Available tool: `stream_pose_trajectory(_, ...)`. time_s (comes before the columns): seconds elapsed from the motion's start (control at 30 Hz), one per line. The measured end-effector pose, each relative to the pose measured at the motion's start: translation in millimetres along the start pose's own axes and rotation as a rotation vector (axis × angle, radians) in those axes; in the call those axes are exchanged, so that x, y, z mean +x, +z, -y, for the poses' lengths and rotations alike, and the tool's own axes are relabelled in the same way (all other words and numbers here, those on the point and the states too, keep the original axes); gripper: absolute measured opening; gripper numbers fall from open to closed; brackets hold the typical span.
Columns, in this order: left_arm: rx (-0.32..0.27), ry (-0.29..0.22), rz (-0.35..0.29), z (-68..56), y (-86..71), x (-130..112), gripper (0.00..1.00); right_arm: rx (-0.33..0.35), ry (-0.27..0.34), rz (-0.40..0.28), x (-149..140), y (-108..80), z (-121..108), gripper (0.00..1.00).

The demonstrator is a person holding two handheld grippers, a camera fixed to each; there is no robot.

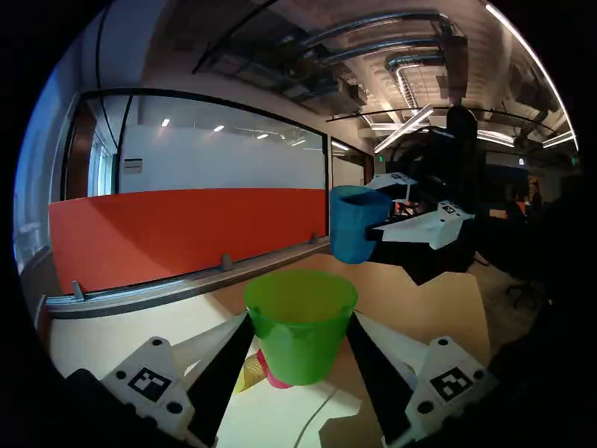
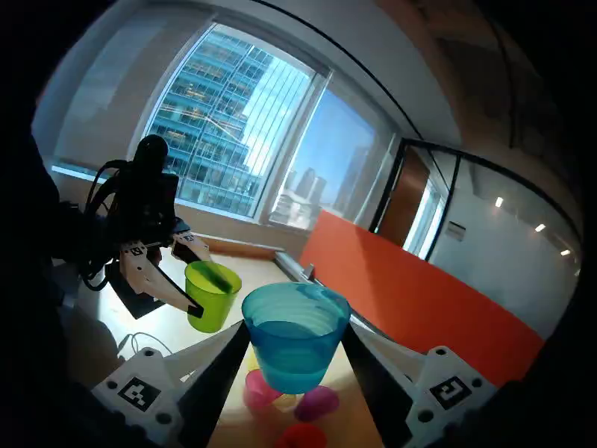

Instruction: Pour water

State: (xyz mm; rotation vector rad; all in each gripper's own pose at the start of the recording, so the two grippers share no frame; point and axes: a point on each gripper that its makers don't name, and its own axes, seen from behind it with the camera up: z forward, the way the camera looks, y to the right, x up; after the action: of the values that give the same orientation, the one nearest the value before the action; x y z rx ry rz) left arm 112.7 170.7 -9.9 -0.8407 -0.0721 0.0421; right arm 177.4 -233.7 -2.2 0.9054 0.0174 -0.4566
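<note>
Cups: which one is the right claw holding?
The blue cup, gripped in the right claw. The green cup is in the left claw instead.

Left tool (image 1: 301,328) clamped upright green cup (image 1: 301,299) between both fingers. Farther off, right tool (image 1: 379,209) held blue cup (image 1: 351,224) above counter (image 1: 418,299). Orange partition (image 1: 186,231) stood behind.

Tan wooden table (image 1: 425,299), sunlit in patches. On it, grouped close together: pink cup (image 2: 260,388), purple cup (image 2: 317,403), red cup (image 2: 302,435), yellow cup (image 2: 252,361) partly hidden. Orientation unclear. Thin cable (image 2: 133,342) lies apart from them.
</note>
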Motion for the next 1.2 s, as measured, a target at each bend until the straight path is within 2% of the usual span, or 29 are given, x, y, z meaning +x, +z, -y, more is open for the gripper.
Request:
stream_pose_trajectory(0.87, -0.024, 0.013, 0.008, -13.2, 5.5, -3.0, 0.83, 0.009, -0.253, 0.014, 26.6, 28.0, -18.5, 0.89)
stream_pose_trajectory(1.2, -0.041, 0.017, 0.010, -19.5, 7.6, -1.9, 0.83, 0.019, -0.338, 0.010, 36.7, 38.2, -17.6, 0.89)
